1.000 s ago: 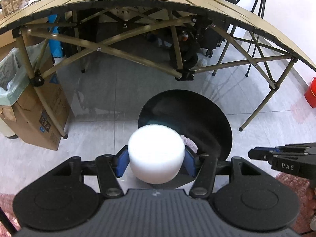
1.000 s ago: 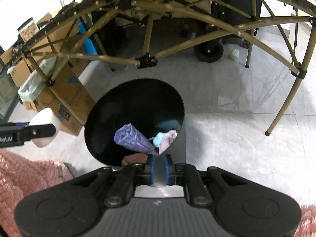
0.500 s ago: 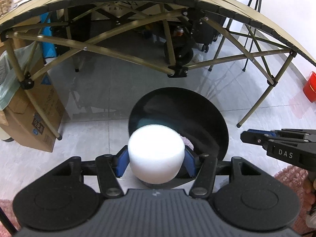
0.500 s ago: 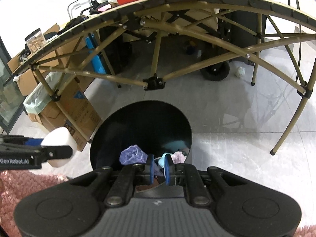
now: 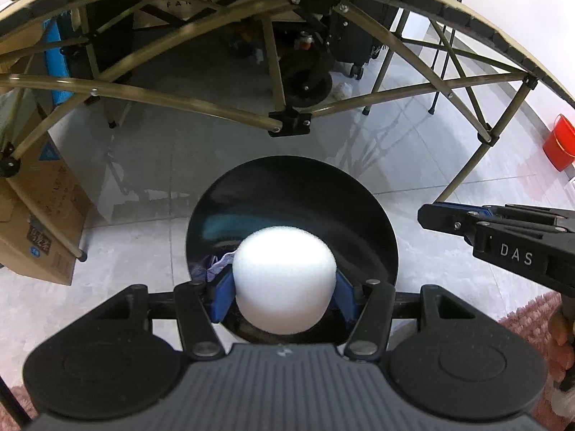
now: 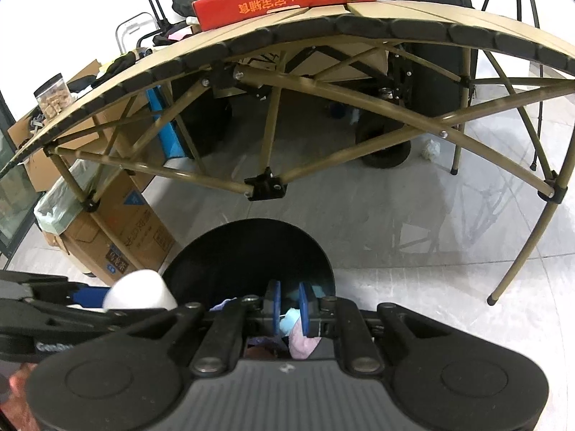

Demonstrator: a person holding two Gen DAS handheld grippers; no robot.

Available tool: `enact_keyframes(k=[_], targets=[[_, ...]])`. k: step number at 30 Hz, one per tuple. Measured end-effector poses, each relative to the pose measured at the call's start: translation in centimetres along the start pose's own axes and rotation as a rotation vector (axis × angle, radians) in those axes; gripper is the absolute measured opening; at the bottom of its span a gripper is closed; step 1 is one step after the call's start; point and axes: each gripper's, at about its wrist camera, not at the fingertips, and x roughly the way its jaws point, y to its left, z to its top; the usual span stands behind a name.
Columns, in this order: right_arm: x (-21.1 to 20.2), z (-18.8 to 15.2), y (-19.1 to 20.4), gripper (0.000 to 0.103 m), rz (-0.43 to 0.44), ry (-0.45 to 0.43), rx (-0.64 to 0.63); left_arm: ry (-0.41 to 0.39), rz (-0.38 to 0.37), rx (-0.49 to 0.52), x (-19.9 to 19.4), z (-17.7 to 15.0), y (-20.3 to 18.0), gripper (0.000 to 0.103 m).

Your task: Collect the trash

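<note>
The jaws of the left gripper are closed on a white foam cylinder, with the blue pads pressed against its two sides. The jaws of the right gripper are drawn almost together, and nothing is held between them.

The foam cylinder is now positioned directly over the mouth of the black bin, which stands on the tiled floor in front of the folding table. A second ago the cylinder was seen at the near-left edge of the opening; since then it has been carried further over the bin, so that it is now framed by the dark interior. Over the same interval the right gripper has been drawn back from the bin, and less of the interior is shown in its view. Crumpled purple, blue and pink scraps are already lying inside.

The transfer is judged to be nearly complete: only the release of the cylinder remains. Before the left jaws are opened, it should be confirmed that the cylinder is clear of the near rim, since a light foam piece may bounce off an edge
</note>
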Motion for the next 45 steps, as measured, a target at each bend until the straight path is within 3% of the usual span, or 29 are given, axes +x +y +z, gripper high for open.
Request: enact_keyframes(k=[10,12,14,15,18,35,37,45], targets=[[1.2,0.9,-0.2,0.012,-0.005,-0.004,0.010,0.032,-0.020,0.004,2.7,1.5,-0.8,0.059],[1.3,0.9,-0.3,0.012,-0.009,-0.001,0.015,0.034,-0.021,0.003,3.0,1.7,-0.9,0.066],[1.5,0.9,-0.4,0.012,-0.016,-0.001,0.018,0.035,-0.023,-0.009,3.2,1.8,-0.9,0.097],[1.5,0.9,-0.4,0.012,-0.021,-0.003,0.018,0.031,-0.021,-0.018,3.2,1.8,-0.8,0.103],[1.5,0.9,-0.7,0.015,-0.032,-0.009,0.022,0.047,-0.012,-0.029,3.4,2.0,-0.5,0.103],[1.9,0.7,-1.1,0.064,-0.094,0.004,0.044,0.078,0.021,-0.038,3.8,1.8,0.1,0.103],[1.9,0.5,-1.1,0.084,-0.106,0.011,0.043,0.081,0.031,-0.030,3.7,1.7,0.1,0.103],[0.9,0.4,-1.1,0.103,-0.146,-0.001,0.045,0.081,0.065,-0.006,2.8,1.4,0.1,0.103]])
